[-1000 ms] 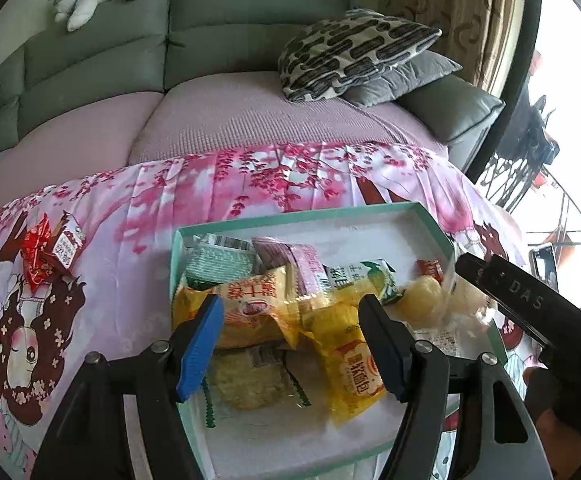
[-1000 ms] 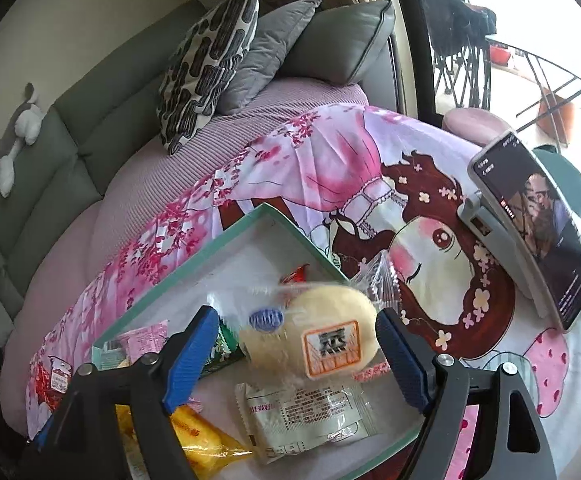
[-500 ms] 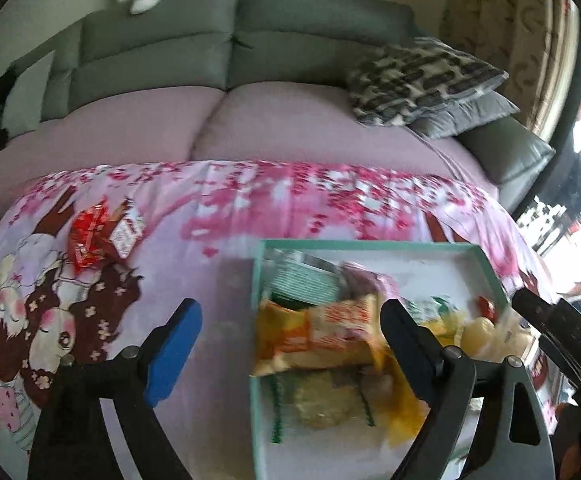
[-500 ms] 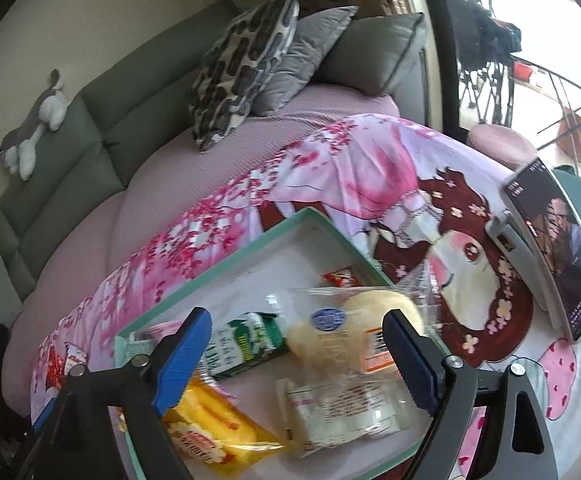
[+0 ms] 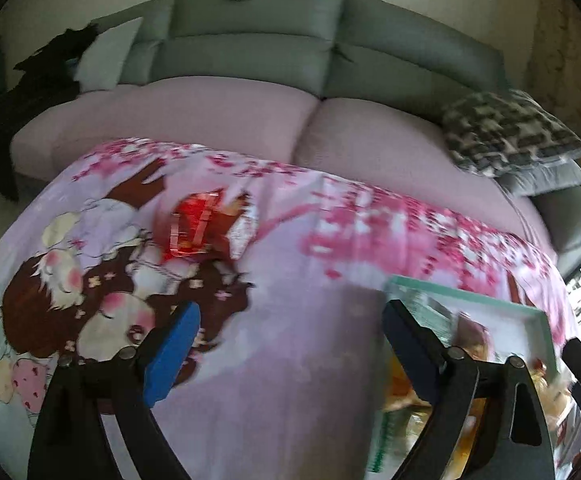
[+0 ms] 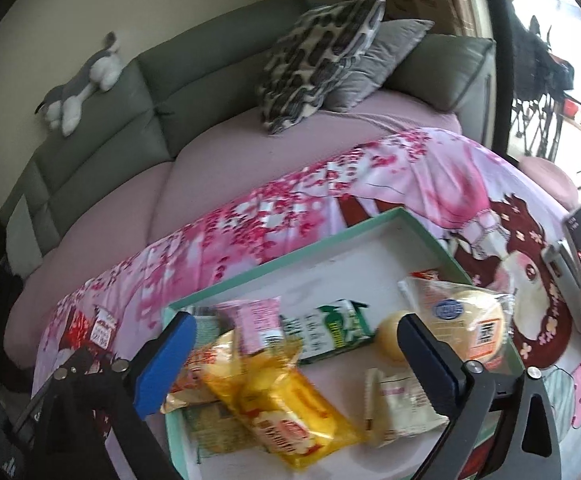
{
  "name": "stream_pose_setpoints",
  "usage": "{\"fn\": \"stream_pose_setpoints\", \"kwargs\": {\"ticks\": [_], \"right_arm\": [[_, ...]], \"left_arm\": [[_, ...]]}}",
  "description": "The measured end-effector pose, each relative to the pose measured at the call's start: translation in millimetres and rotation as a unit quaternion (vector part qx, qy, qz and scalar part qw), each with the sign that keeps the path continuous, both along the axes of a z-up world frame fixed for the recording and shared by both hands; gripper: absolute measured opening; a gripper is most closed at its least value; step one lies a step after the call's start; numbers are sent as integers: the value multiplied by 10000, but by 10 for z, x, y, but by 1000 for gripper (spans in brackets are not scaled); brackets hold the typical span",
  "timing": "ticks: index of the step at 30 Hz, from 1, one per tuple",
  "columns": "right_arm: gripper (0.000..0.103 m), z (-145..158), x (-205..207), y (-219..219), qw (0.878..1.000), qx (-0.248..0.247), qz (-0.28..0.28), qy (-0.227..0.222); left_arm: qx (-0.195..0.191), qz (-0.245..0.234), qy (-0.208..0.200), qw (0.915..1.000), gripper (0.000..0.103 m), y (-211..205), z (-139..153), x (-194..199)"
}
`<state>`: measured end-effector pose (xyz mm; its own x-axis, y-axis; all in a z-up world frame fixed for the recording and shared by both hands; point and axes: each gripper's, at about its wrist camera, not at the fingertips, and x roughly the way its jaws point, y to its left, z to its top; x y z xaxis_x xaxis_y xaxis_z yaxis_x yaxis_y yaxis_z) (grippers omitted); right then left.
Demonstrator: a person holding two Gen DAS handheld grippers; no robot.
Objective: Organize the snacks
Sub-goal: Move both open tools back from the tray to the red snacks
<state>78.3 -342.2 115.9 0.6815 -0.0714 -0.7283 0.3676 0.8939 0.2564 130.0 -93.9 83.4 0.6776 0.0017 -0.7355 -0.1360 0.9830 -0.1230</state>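
My left tongs [image 5: 290, 344] have just been opening and hang spread over the pink cartoon-print cloth [image 5: 290, 380], gripping nothing, aimed toward a small red-and-white snack packet [image 5: 200, 232] lying alone on the cloth. My right tongs [image 6: 296, 340] have also just widened, empty, above the shallow mint-green cardboard tray [image 6: 290, 260]. Inside the tray lie a yellow plastic-wrapped cake [image 6: 286, 408], a green-and-white wrapper [image 6: 330, 332] and a round bun in clear film [image 6: 466, 320].
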Motion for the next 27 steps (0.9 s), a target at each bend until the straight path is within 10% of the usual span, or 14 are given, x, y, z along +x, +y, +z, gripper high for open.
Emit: {"fn": "stream_pose_setpoints", "kwargs": {"ticks": [27], "right_arm": [[103,-186,343,1063,9926,-244,1155,271]], "left_arm": [[-134,1101,29,9938,102,950,-93,17]]}}
